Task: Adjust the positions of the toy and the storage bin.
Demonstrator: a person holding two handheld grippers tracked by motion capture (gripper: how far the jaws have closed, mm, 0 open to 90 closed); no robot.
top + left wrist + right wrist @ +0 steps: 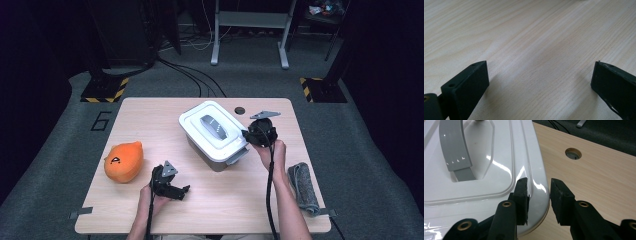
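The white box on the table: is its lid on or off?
On. The white lid sits flat over the grey box, grey handle folded down; the right tool straddles its rim.

Two black jaws of the left gripper are seen rising from the bottom corners, set wide apart with nothing held between them. Beneath them, the pale wooden table is shown, its grain running diagonally.
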